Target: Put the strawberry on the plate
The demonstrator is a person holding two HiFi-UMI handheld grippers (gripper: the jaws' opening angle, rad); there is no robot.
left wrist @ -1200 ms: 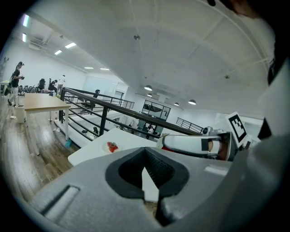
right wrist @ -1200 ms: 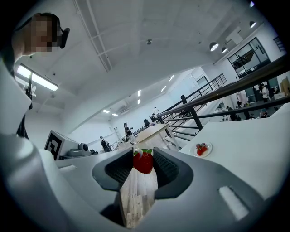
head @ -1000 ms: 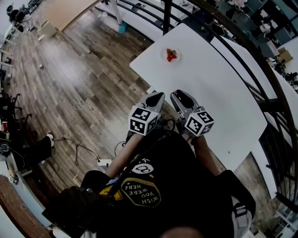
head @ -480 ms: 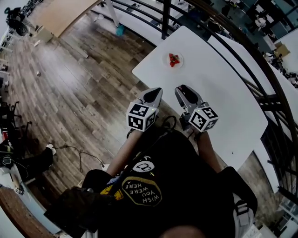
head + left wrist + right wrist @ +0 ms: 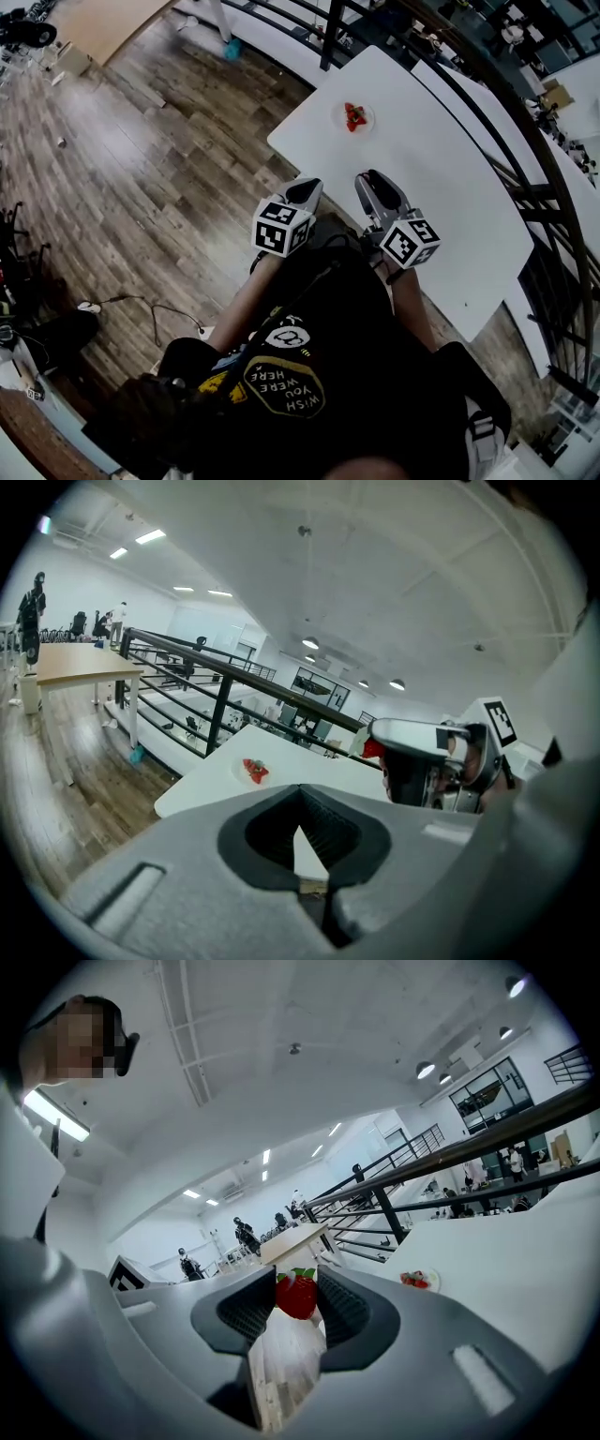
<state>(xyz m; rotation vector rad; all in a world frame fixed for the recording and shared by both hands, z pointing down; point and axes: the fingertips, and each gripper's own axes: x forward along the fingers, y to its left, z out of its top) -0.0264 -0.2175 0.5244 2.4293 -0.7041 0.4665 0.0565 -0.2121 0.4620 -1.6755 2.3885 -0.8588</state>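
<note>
Right gripper [image 5: 298,1309] jaws clamp the strawberry [image 5: 296,1296] for transfer. The plate [image 5: 434,1283] lies well ahead, seemingly already bearing fruit [image 5: 412,1280]. Left gripper [image 5: 302,841] jaws are closed, empty.

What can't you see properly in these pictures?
Plate: too small in every view to count the red fruit on it.
Strawberry in the right claw: in the head view it is hidden by the claw's own body; only the right gripper view shows it.
</note>
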